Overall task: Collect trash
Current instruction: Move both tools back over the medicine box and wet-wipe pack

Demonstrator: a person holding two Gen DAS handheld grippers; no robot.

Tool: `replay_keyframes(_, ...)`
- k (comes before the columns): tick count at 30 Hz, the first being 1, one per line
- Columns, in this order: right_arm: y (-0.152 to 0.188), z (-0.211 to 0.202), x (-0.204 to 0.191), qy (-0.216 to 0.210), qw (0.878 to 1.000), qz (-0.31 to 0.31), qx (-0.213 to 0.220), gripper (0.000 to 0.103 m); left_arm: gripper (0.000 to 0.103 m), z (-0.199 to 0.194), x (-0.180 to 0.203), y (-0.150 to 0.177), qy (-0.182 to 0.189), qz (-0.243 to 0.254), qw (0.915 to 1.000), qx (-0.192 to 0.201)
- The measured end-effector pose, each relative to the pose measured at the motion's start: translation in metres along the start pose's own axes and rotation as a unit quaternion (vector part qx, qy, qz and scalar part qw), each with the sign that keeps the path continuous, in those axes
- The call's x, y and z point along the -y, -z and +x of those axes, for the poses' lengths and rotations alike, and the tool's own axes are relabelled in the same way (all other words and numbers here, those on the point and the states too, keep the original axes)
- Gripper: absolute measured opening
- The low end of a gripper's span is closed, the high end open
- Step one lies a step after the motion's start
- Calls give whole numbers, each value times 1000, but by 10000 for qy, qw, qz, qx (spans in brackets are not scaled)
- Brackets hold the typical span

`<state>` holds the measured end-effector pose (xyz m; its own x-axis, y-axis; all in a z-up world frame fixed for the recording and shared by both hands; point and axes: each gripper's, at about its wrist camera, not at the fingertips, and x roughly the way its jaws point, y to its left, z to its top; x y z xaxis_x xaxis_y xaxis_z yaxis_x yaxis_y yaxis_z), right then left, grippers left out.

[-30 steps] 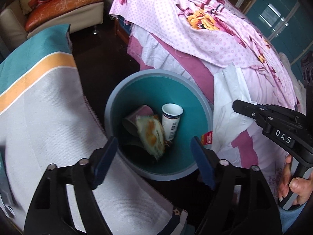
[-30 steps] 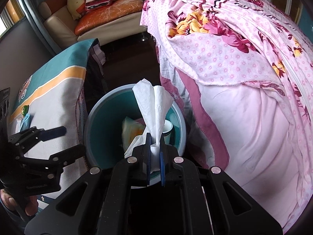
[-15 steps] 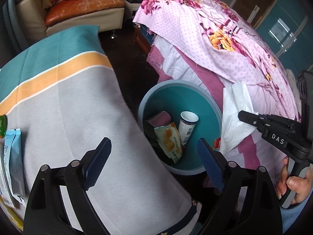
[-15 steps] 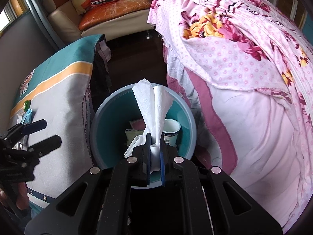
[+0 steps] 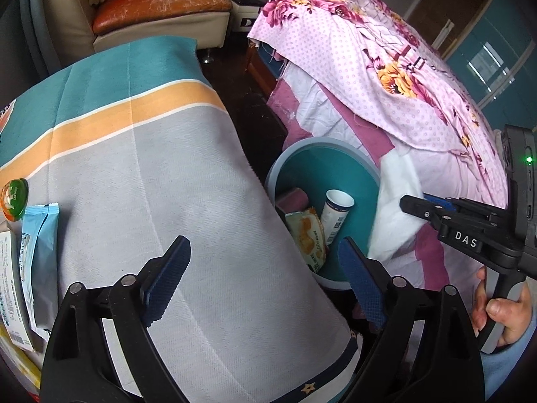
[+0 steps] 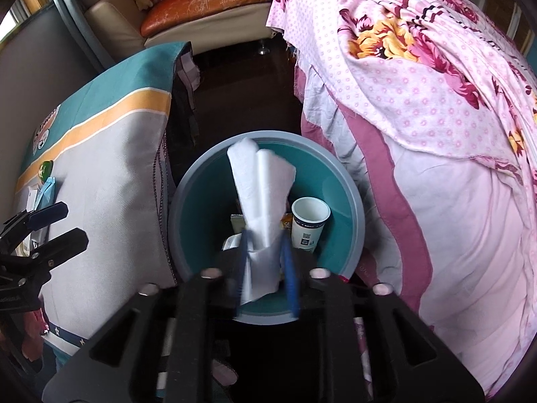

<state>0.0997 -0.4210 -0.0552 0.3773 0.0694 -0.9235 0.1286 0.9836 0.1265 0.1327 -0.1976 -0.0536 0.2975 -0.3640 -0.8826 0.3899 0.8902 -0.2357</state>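
A round bin (image 6: pixel 352 201) with a teal inside stands on the dark floor between table and bed. In it lie a paper cup (image 6: pixel 308 221) and a snack wrapper (image 5: pixel 307 235). My right gripper (image 6: pixel 265 265) hangs over the bin, its jaws opening. A white tissue (image 6: pixel 265 194) stands loose between the parted pads. In the left wrist view the tissue (image 5: pixel 396 211) hangs at the bin's (image 5: pixel 322 142) right rim beside the right gripper (image 5: pixel 416 201). My left gripper (image 5: pixel 265 278) is open over the tablecloth edge, with nothing between its fingers.
A table under a grey, orange and teal cloth (image 5: pixel 134 168) fills the left, with a blue packet (image 5: pixel 40 235) and a green-orange lid (image 5: pixel 13 198) on it. A bed with pink floral bedding (image 5: pixel 386 67) is on the right. A sofa (image 5: pixel 151 6) stands behind.
My left gripper has drifted from over the bin to over the table. My right gripper has come further over the bin and its jaws have parted around the tissue.
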Motion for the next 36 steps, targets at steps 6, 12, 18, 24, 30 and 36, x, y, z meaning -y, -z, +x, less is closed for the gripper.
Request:
replay_keyframes(6,-1,-3,-7,106,9999,-19,-8,53,91,-3,-11,2,35,-151,9999,-11)
replay_keyframes(12,0,-12,-12,130,9999,12,-11,75,91,-14,-19,8,66,-235,9997,49)
replay_keyframes(18,6,-24,-26,109,9999,1,-7,76,93,-31,-27,15,42,-262,9995,145)
replay_keyframes(24,12,-31,-54,39,9999,-162,-21,77,94,-53,-43,27,-17,-356,9990,265)
replay_keyframes(30,16,-36,-90,-57,9992,-399,-50,81,94,-76,-71,41,-119,-518,9979,361)
replay_keyframes(36,19,-27,-130,-182,9978,-605,-205,81,94,-98,-113,57,-494,-575,9962,421)
